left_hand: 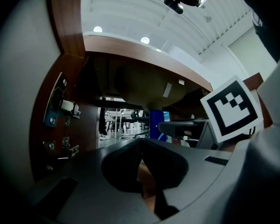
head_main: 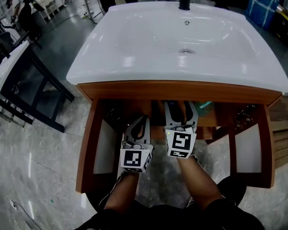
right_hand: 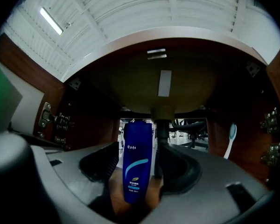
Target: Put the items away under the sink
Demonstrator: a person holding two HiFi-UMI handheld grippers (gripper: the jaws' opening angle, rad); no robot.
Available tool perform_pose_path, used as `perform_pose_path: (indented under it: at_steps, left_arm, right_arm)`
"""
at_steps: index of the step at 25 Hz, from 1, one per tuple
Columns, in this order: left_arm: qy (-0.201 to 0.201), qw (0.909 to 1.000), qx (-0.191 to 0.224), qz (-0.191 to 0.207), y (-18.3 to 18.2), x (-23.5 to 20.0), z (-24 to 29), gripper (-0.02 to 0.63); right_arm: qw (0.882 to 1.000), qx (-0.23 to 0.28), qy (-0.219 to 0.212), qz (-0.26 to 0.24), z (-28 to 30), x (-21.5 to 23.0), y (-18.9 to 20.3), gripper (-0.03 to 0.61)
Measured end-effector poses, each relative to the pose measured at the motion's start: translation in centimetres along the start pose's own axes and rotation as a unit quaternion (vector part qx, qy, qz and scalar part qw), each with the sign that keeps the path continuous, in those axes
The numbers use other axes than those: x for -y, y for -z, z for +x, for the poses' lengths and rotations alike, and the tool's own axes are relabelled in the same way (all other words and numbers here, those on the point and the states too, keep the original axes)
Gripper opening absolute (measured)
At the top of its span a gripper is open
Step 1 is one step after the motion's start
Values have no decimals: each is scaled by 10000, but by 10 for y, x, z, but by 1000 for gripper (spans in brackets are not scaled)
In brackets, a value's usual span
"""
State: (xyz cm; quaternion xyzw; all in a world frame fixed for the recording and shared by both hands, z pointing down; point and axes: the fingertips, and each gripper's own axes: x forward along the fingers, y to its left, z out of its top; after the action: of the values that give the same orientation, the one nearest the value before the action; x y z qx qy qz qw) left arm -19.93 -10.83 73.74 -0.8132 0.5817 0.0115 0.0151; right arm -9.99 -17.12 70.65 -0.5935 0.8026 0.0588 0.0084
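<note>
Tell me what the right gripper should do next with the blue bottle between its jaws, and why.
Probably draw the right gripper straight back out of the cabinet. The blue bottle stands upright on the wooden shelf, and the jaws stand apart with a gap at either side, so it looks set down. Backing out straight should avoid tipping it.

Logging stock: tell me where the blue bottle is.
In the right gripper view's centre, the blue bottle stands upright on the cabinet floor between the right gripper's spread fingers, drain pipe behind it, toothbrush farther right.
</note>
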Motion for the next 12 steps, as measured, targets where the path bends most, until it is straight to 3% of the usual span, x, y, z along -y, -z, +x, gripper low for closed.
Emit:
perform_pose_path:
  at_steps: [4,8,12]
  left_arm:
    - [16,10000,-75,54,-13,10,1,15]
    - [-214,9994,-276,51,-30,22,-23,15]
    - [-89,9992,-366,-133,-68,38,-31,15]
  right_arm:
    - [9998,-37,-157,-105,-21,6,-14,221]
    - [9989,-110,-166,-433,-55,10,-31,47]
    - [9979,-507,-304,-249,-78,19,-49,20]
